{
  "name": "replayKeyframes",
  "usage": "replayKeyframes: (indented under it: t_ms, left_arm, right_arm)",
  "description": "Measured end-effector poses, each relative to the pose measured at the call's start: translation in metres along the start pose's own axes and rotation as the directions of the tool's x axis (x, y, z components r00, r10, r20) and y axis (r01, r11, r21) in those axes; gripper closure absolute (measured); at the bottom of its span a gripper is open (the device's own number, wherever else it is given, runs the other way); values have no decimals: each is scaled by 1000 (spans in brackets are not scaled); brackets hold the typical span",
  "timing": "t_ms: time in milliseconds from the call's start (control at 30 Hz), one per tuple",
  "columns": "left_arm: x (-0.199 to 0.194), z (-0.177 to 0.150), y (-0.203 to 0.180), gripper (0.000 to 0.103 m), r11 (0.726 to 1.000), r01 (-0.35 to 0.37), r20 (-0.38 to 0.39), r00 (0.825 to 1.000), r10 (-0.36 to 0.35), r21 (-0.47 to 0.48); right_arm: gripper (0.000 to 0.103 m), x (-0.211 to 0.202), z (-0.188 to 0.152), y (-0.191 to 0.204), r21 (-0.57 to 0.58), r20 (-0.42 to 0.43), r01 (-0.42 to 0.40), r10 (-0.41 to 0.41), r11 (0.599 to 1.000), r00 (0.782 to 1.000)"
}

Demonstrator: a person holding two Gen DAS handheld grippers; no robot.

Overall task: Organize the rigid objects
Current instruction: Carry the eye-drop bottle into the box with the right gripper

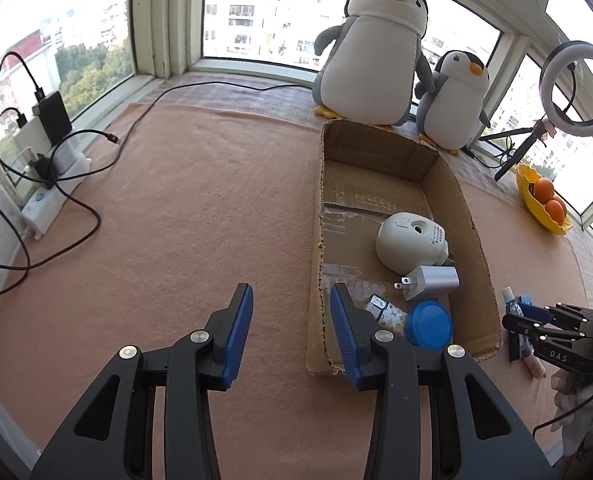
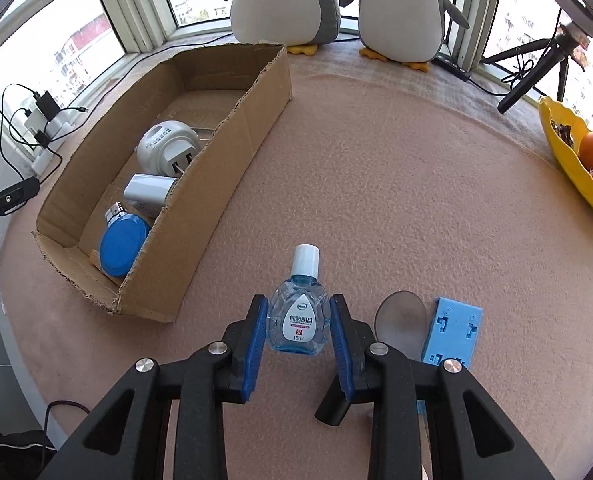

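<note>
Right gripper (image 2: 298, 320) above peach tablecloth (image 2: 396, 200)

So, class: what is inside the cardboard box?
Inside the cardboard box lie a round white plug-in device, a white charger, a blue lid and a small patterned item, partly covered by the lid. The near wall hides some floor.

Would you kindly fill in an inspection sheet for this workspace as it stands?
Surface: peach cloth, flat.
Job's things: cardboard box holds a white plug-in device, a white charger, a blue round lid and a small patterned item; eye-drop bottle, grey disc and blue plastic block lie outside.
Clutter: two plush penguins; yellow dish of oranges.
Grippers: right gripper shut on the bottle; left gripper open, empty.
Cables: black leads by a power strip.
Surroundings: windows; ring light.
</note>
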State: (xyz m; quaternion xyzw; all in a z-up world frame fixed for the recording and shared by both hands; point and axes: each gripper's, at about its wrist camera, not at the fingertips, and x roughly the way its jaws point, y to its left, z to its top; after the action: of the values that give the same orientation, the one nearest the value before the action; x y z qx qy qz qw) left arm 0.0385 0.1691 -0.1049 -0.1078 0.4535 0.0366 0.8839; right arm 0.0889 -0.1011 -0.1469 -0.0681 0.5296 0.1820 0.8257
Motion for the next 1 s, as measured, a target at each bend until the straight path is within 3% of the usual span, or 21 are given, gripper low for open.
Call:
replayKeyframes:
  t_ms: [367,600,1000]
  left_arm:
    - [24,11,-12,64,999,8,0,1000,-8,38]
    - [37,7,-13,65,999,13,-14,1000,-12,39]
    - [49,4,-11,91,999,30,-25,999,-29,29]
  right_arm:
    - [75,-50,28,29,-36,143,-30,35,999,989]
    - [75,-55,48,61,-79,185,-78,91,994,979]
    - [75,-42,67,102,-136,182,-120,144,983,973]
